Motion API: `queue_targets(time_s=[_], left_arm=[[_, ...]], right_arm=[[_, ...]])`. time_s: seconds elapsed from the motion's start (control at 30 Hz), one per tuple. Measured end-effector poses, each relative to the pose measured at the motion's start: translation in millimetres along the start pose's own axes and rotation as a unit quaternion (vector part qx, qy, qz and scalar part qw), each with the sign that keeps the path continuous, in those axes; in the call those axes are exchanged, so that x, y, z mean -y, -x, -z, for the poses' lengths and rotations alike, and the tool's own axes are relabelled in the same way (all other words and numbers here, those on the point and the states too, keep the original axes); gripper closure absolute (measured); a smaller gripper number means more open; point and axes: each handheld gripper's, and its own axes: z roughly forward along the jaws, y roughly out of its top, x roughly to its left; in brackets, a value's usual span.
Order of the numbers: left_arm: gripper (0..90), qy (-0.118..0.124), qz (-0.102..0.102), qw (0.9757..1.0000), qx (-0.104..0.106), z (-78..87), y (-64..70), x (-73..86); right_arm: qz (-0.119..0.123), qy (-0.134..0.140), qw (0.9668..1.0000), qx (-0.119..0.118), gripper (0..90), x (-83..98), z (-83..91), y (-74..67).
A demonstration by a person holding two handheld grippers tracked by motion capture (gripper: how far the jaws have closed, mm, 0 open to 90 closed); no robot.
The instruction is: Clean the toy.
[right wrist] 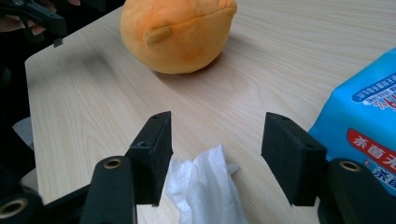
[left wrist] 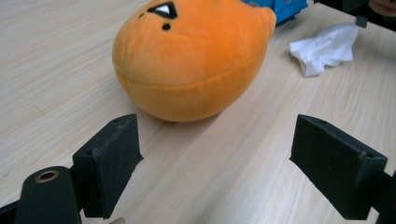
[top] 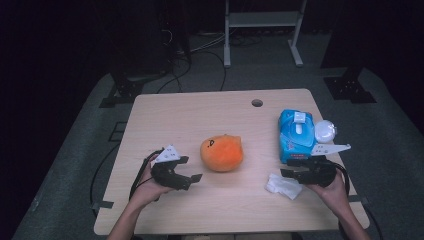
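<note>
Orange plush toy [top: 222, 153] sitting mid-table — left gripper [top: 192, 169] facing it, jaws apart; right gripper [top: 288, 165] hovering, gaping, over crumpled tissue [top: 282, 185].

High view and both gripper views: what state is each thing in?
Left gripper: open, empty, facing the toy.
Right gripper: open, over the tissue.
Orange plush toy: resting on the table, untouched.
White tissue: crumpled, lying loose.
Blue wipes pack: lid flipped open.
</note>
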Motion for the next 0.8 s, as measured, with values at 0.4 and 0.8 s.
queue_targets(time_s=[0.4, 0.8], left_arm=[[12.8, -0.008, 0.012, 0.9999, -0.004, 8.6, -2.3, 17.3], [10.6, 0.002, 0.031, 0.9994, -0.016, 7.3, -7.3, 38.3]], right_arm=[[-0.002, -0.002, 1.0000, 0.002, 41.7, 2.3, 1.1, 0.7], [-0.003, 0.006, 1.0000, -0.002, 41.6, 7.7, 1.2, -0.7]])
